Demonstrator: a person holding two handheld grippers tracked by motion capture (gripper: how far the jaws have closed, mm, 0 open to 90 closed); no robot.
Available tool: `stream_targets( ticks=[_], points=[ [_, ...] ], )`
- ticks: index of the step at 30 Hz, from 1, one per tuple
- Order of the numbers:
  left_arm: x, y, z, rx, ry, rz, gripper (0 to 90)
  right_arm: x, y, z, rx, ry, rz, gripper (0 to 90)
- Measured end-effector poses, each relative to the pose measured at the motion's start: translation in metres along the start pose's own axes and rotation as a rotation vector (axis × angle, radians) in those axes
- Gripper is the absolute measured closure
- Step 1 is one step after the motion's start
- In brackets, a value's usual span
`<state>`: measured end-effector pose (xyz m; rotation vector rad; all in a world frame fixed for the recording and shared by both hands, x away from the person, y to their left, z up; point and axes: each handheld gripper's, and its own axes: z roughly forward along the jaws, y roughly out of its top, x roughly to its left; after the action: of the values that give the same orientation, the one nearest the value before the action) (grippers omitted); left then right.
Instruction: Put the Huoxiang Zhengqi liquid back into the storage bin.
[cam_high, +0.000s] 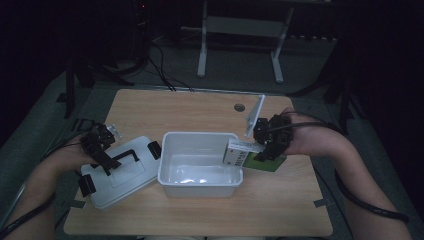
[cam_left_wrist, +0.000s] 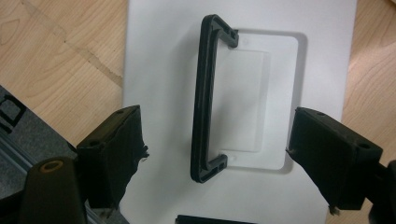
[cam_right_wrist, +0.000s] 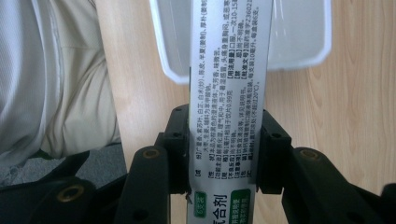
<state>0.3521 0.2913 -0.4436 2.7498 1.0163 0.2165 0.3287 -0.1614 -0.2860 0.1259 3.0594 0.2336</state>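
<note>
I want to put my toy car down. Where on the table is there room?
Try the far strip of the table behind the white bin and lid, or the near edge before them. The middle is crowded: bin, lid, and the box the right gripper holds.

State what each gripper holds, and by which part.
Right gripper clamps the printed carton across its narrow sides, near one end. Left gripper holds nothing, open over the lid handle.

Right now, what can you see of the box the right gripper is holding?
The box is a slim carton that looks like cardboard, white on the long face with dense black printed text and a green panel near one end. The right gripper clamps it across its narrow sides, both pads pressed on. In the high view it is held at the right rim of the open white bin, one end reaching over the rim.
</note>
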Motion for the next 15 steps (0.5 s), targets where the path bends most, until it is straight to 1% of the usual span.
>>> stream_targets(
  ticks=[3, 4, 6, 10, 11, 12, 13, 15],
  points=[
    [-0.001, 0.001, 0.001, -0.001, 0.000, 0.002, 17.9, 0.001, 0.011, 0.003, -0.006, 0.006, -0.025, 63.5],
    [-0.001, 0.001, 0.002, 0.001, 0.002, 0.003, 17.9, 0.000, 0.014, 0.004, -0.008, 0.010, -0.023, 63.5],
    [-0.001, 0.001, 0.003, 0.001, -0.004, 0.004, 17.9, 0.000, 0.022, 0.006, -0.012, 0.015, -0.041, 63.5],
    [-0.002, 0.002, 0.005, 0.008, -0.008, 0.004, 17.9, 0.000, 0.036, 0.013, -0.008, 0.039, -0.068, 63.5],
    [-0.002, 0.002, 0.005, 0.008, -0.008, 0.004, 17.9, 0.000, 0.036, 0.013, -0.008, 0.039, -0.068, 63.5],
    [-0.003, 0.002, 0.006, 0.007, -0.012, 0.013, 17.9, 0.000, 0.039, 0.015, -0.008, 0.037, -0.075, 63.5],
    [-0.003, 0.003, 0.005, 0.006, -0.010, 0.015, 17.9, 0.000, 0.045, 0.016, -0.011, 0.034, -0.078, 63.5],
    [-0.003, 0.003, 0.005, 0.003, -0.013, 0.016, 17.9, -0.002, 0.051, 0.017, -0.026, 0.040, -0.080, 63.5]
  ],
)
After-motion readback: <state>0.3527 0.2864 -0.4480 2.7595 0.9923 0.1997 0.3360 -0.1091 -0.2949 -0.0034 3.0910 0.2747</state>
